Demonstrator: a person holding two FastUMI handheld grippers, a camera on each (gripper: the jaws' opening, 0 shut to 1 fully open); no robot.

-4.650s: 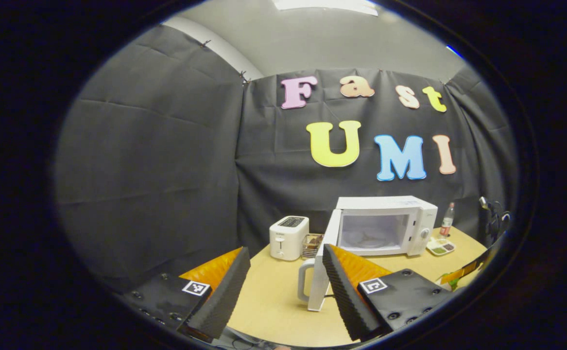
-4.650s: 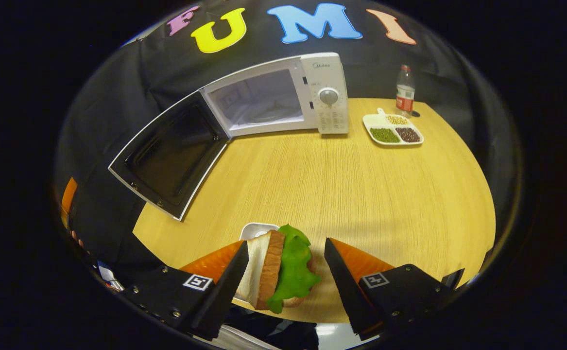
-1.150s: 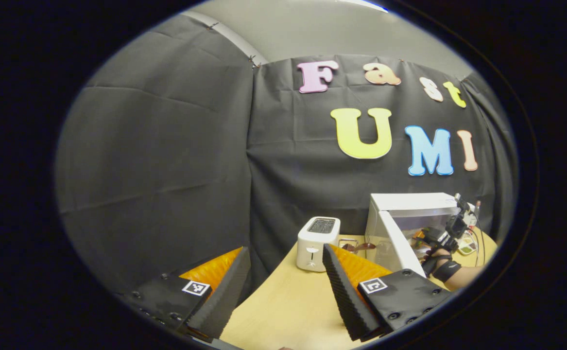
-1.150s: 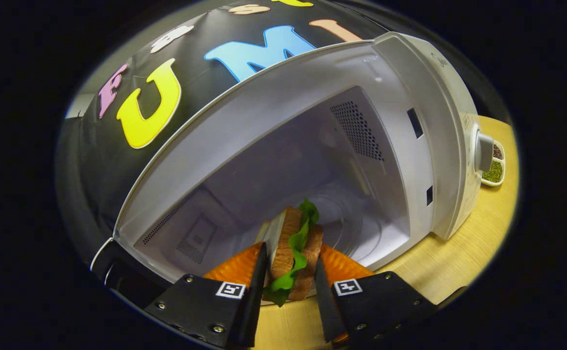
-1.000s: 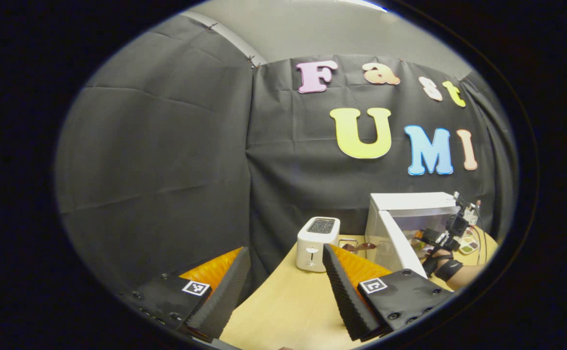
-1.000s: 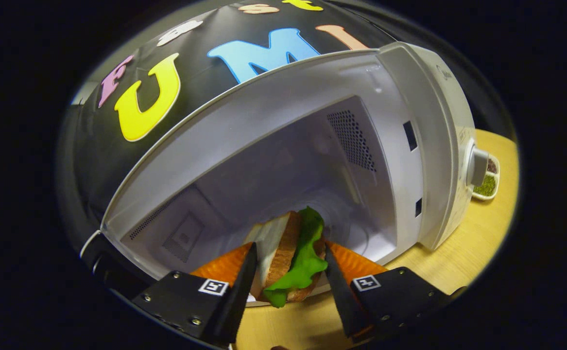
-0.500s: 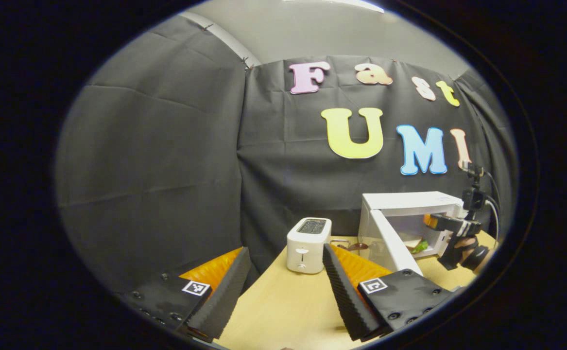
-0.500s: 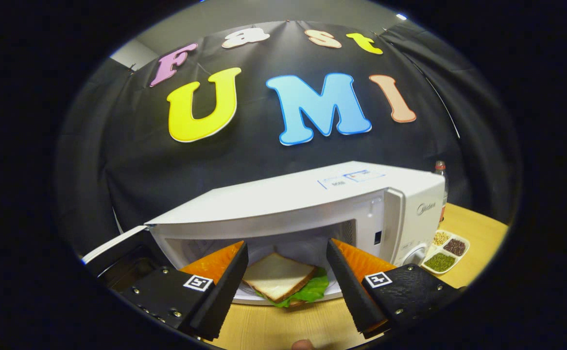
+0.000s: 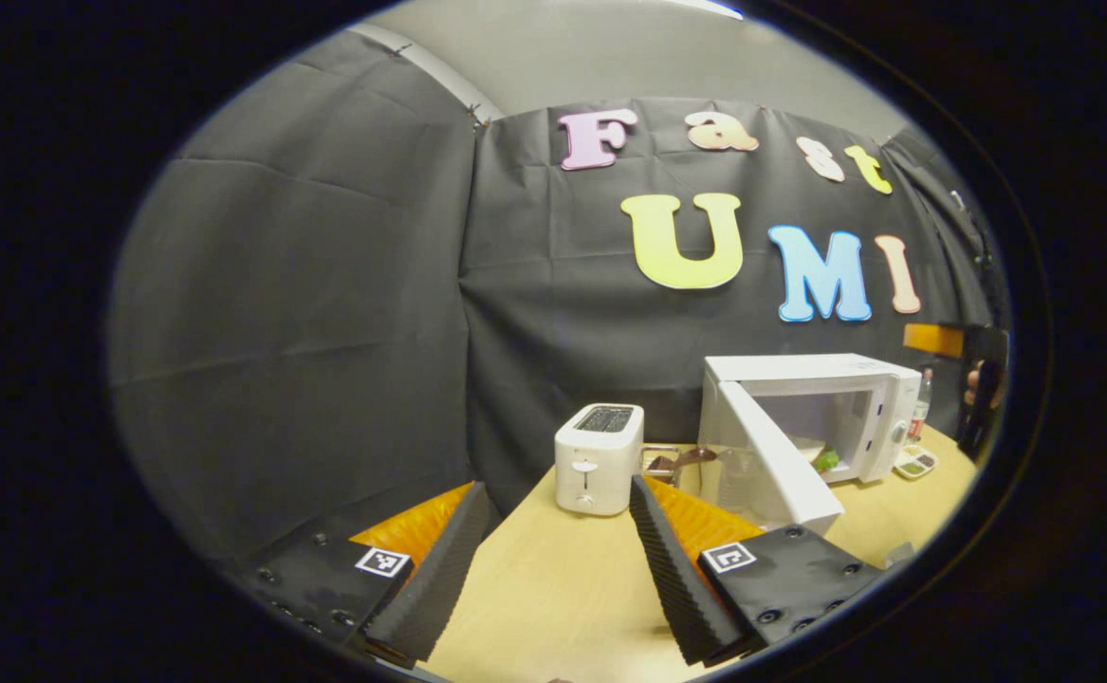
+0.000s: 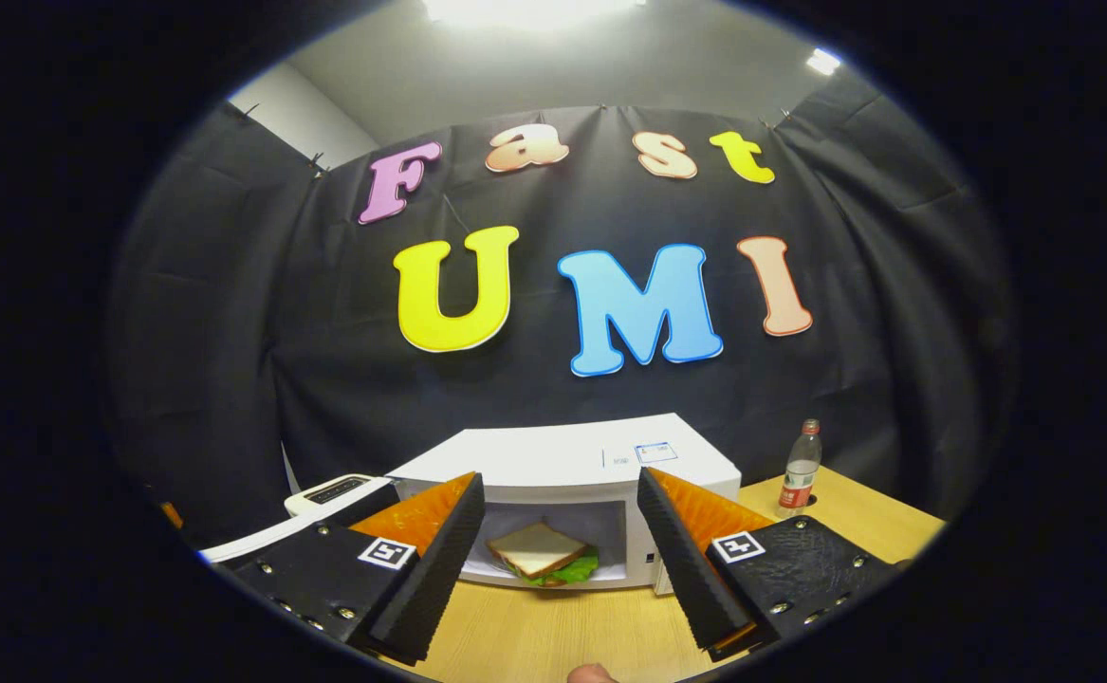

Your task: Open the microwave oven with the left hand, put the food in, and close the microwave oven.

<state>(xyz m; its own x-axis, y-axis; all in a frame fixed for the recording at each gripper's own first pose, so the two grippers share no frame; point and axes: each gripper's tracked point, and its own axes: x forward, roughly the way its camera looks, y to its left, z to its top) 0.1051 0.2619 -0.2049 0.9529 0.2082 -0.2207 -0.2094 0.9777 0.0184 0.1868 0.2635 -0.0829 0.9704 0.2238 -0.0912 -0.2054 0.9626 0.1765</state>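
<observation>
sandwich (image 10: 542,557) lies inside the open microwave oven (image 10: 562,465), which stands on the table (image 10: 553,636) against the booth's cloth wall, door (image 9: 773,460) swung out toward the front. in the left gripper view a toaster (image 9: 597,457) stands left of the microwave with a small rack (image 9: 667,462) between them, and a divided snack tray (image 9: 915,464) plus a bottle (image 9: 915,415) sit to the microwave's right. in the right gripper view the bottle stands right of the microwave, near the wall.

both views share microwave (image 9: 804,403), table (image 10: 629,636)
</observation>
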